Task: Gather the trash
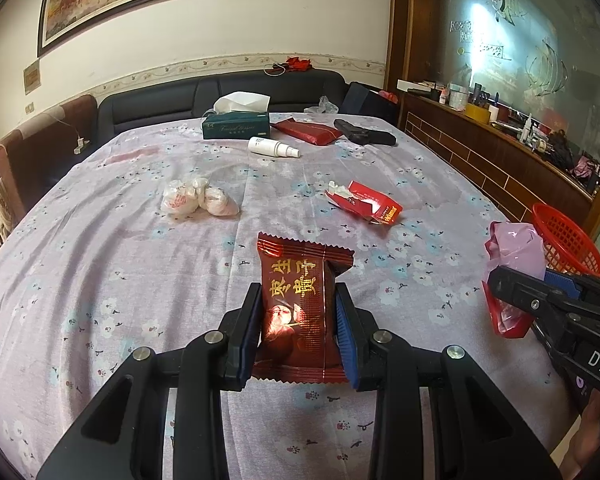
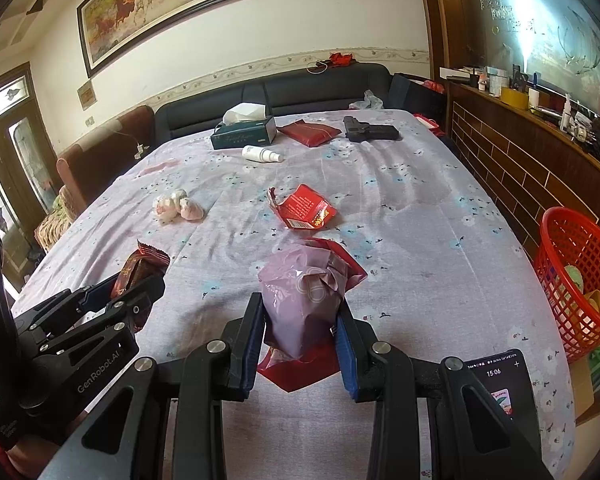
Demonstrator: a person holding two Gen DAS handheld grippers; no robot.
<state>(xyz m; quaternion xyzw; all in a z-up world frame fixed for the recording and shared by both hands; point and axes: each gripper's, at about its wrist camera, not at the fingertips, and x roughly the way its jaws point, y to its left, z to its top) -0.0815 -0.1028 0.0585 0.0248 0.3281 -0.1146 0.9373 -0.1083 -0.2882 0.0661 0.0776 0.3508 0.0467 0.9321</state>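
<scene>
both my jaws are pinching trash above the table: left gripper (image 1: 296,320) on a dark red snack wrapper (image 1: 296,300), right gripper (image 2: 300,332) on a crumpled pink bag (image 2: 300,300). next i'd carry both to the red basket (image 2: 580,280).

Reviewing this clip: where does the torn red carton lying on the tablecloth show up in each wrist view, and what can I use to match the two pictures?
Left wrist: torn red carton, right of centre, beyond the dark red snack wrapper in the left gripper.
Right wrist: carton, centre, beyond the pink bag in the right gripper.
Shared landmark: green tissue box.
</scene>
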